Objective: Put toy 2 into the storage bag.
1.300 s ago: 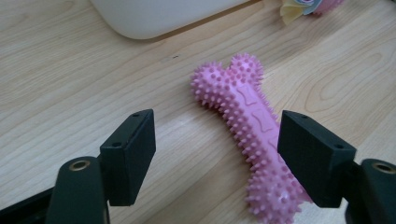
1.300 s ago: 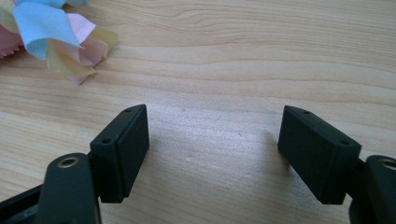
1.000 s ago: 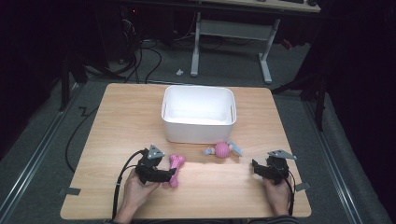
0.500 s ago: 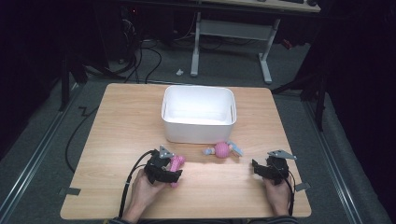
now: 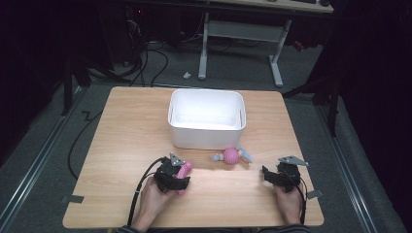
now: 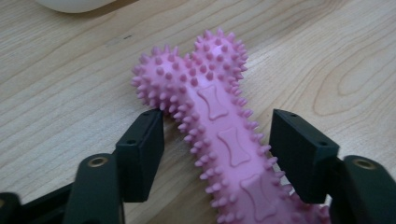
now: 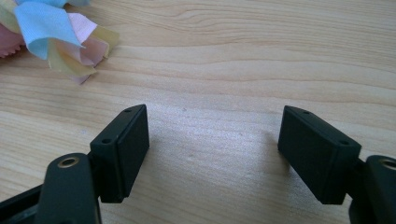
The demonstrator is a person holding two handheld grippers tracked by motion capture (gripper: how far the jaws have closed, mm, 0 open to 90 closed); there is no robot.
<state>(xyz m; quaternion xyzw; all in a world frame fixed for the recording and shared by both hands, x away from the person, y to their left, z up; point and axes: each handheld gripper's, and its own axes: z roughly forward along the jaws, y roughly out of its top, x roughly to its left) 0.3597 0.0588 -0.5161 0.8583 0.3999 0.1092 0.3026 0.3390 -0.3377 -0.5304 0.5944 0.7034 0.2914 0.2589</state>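
Closing left gripper straddling spiky pink rubber bone, pads not yet pressing

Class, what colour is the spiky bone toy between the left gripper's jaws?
Pink all over; the bone toy shows best in the left gripper view.

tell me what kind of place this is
Probably a lab or workshop recording station: a lone wooden table on grey carpet, cables trailing over the floor, a metal-legged desk behind, and dark surroundings.
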